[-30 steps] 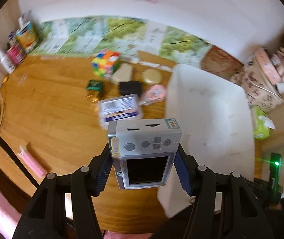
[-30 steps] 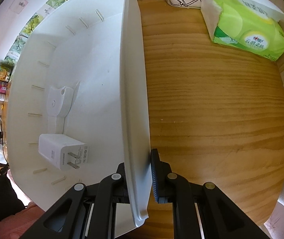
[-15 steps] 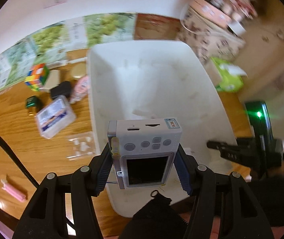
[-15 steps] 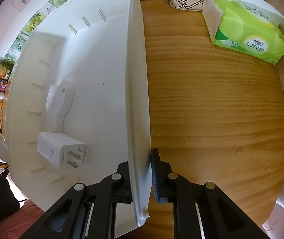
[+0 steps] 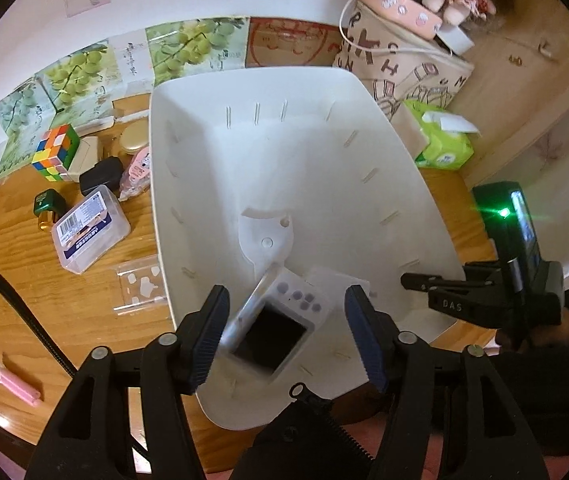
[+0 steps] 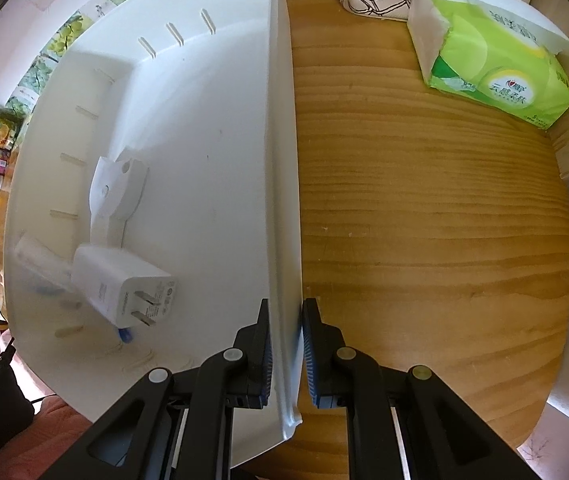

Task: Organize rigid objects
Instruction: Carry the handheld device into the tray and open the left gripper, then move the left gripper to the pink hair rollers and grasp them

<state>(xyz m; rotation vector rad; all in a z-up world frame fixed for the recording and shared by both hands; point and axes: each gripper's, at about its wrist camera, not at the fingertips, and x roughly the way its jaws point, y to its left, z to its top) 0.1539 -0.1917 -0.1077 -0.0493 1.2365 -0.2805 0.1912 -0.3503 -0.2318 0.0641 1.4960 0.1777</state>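
1. Left gripper (image 5: 286,334) hangs over the near end of the big white plastic bin (image 5: 380,120); its fingers (image 5: 208,336) are spread wide, touching nothing.
2. Small silver digital camera (image 5: 280,320), dark screen up, sits tilted and motion-blurred between the two left fingers, clear of both, inside the bin. Cannot tell if it touches the bin floor.
3. Just past the camera lies a white plug-in charger block (image 6: 124,286), prongs toward the right gripper, and beyond that a flat white plastic bracket with a hole (image 5: 266,236).
4. Right gripper (image 6: 287,354) is pinching the bin's right wall (image 6: 280,160), one finger inside, one outside, pads tight on the rim.
5. Wooden counter (image 6: 424,240) carries the bin; a green tissue pack (image 6: 496,52) lies well to its right.
6. Left of the bin on the counter: a colourful puzzle cube (image 5: 55,152), a clear plastic box with a blue label (image 5: 90,234), a small black case (image 5: 101,176), a green battery-like block (image 5: 47,204), a clear bag of small white bits (image 5: 140,284), a pink strip (image 5: 16,384) near the counter edge.
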